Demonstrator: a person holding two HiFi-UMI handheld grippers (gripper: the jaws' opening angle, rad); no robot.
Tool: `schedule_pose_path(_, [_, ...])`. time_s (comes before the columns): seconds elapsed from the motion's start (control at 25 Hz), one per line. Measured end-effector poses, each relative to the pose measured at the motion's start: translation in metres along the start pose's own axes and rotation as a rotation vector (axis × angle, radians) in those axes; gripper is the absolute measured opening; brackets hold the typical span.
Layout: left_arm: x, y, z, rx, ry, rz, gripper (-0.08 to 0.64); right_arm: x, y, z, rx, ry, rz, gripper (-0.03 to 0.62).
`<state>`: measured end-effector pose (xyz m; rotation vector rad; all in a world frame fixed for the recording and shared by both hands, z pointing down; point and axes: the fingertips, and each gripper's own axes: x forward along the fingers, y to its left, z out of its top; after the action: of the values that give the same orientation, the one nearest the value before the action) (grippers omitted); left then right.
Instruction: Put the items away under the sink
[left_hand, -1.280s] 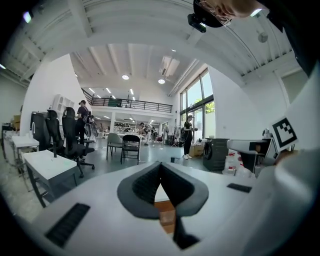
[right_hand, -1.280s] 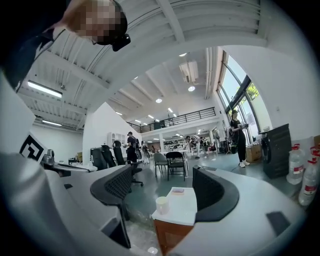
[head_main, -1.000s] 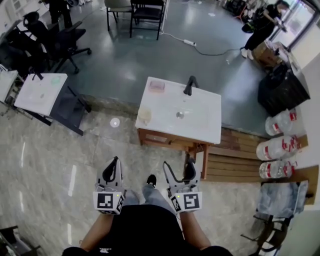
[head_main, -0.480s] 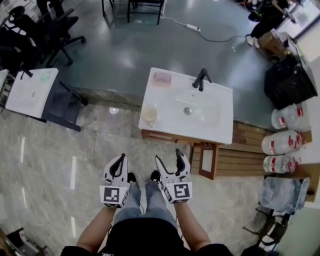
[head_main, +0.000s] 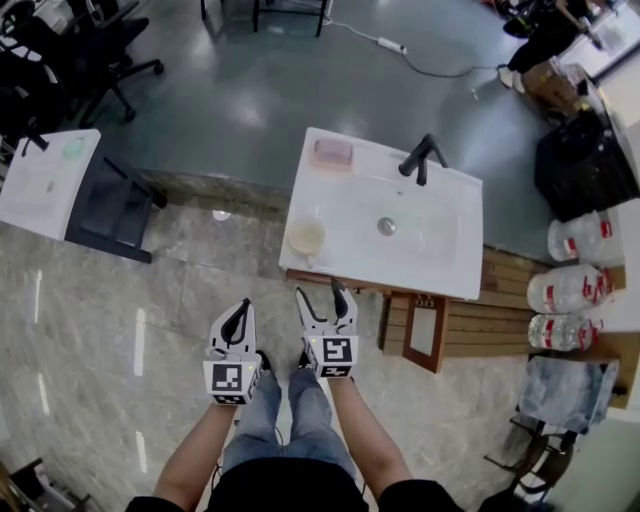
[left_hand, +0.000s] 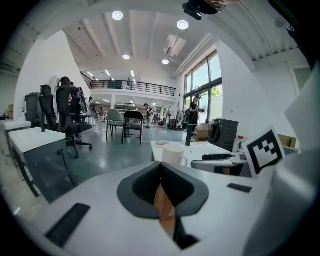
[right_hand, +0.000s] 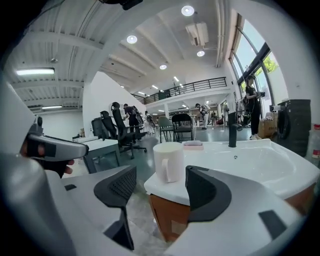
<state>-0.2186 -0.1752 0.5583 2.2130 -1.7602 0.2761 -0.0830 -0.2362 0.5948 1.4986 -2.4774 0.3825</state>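
A white sink unit (head_main: 440, 262) on a wooden cabinet stands ahead of me, with a black faucet (head_main: 420, 158) at its back. A white mug (head_main: 306, 237) sits on its near left corner and a pink pad (head_main: 332, 152) on its far left corner. The cabinet door (head_main: 424, 332) below hangs open. My right gripper (head_main: 320, 297) is open just short of the sink's front edge. Its jaws have just been closing with nothing between them, and the mug (right_hand: 169, 161) stands ahead of them. My left gripper (head_main: 239, 312) is shut and empty to the left, and from it the mug (left_hand: 173, 154) shows beyond.
Large water bottles (head_main: 565, 290) lie on a wooden pallet (head_main: 500, 305) right of the sink, with a black bin (head_main: 580, 165) behind. A second white unit (head_main: 45, 180) and office chairs (head_main: 60, 60) stand at the left. My legs are below the grippers.
Both grippers have dropped lower and drawn closer together, in front of the sink's near left corner. The right jaws have narrowed a little. The sink looks larger and nearer.
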Motion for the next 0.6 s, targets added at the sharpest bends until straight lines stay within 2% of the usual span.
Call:
schedule_pose_path(0.28, [0.019,0.009,-0.022,0.015,0.035,-0.002,0.006,0.048,-0.001,-0.018,-0.042,0.038,-0.009,0.273])
schedule_pose_path(0.6, [0.023,0.013,-0.031,0.014,0.053,-0.005,0.006,0.07,-0.01,-0.019,-0.043,0.032,-0.062,0.144])
